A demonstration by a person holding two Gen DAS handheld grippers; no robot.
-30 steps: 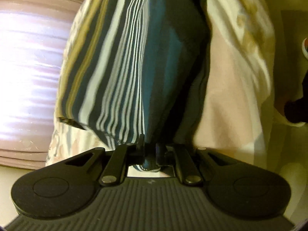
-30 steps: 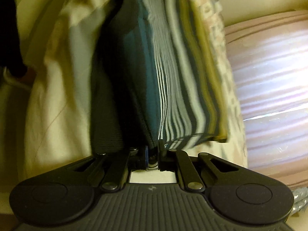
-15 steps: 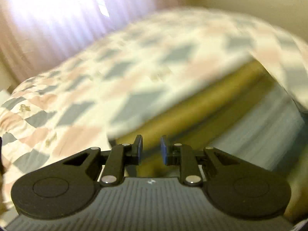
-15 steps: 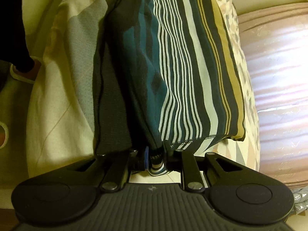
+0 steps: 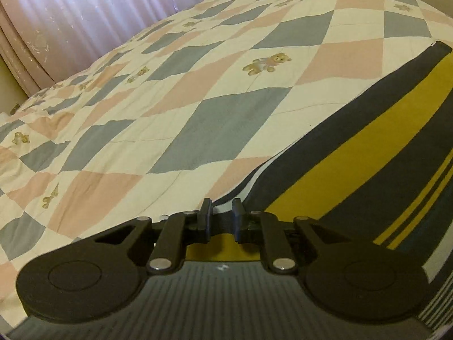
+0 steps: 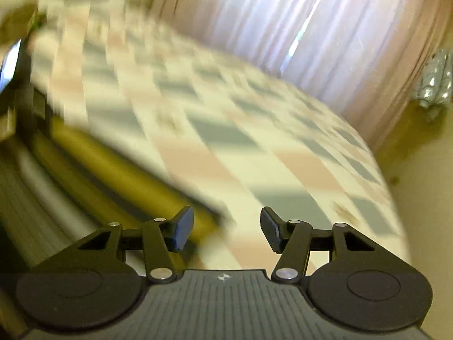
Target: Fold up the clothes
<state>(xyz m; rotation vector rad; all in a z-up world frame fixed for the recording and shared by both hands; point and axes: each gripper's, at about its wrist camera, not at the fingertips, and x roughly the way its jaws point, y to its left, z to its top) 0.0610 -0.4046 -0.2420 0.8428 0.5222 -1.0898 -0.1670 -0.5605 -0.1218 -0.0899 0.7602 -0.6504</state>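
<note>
A striped garment (image 5: 354, 147) with dark, mustard and pale bands lies flat on the checked quilt (image 5: 198, 90) of a bed, at the right of the left wrist view. Its hem curves down into the narrow gap of my left gripper (image 5: 222, 216), which is shut on that edge low over the quilt. The right wrist view is blurred by motion. There the garment (image 6: 93, 164) lies at the lower left. My right gripper (image 6: 226, 226) is wide open just past the garment's corner, with only quilt (image 6: 226, 130) showing between its fingers.
Pale pink curtains (image 5: 70, 19) hang behind the bed and also fill the top of the right wrist view (image 6: 283, 22). A shiny silver bundle (image 6: 436, 82) sits at the far right. Dark furniture (image 6: 25, 90) stands at the left edge. The quilt stretches wide beyond both grippers.
The garment hung from both shut grippers a second ago and now lies on the bed. The right gripper has opened and let go while swinging level. The left gripper settled low at the hem.
</note>
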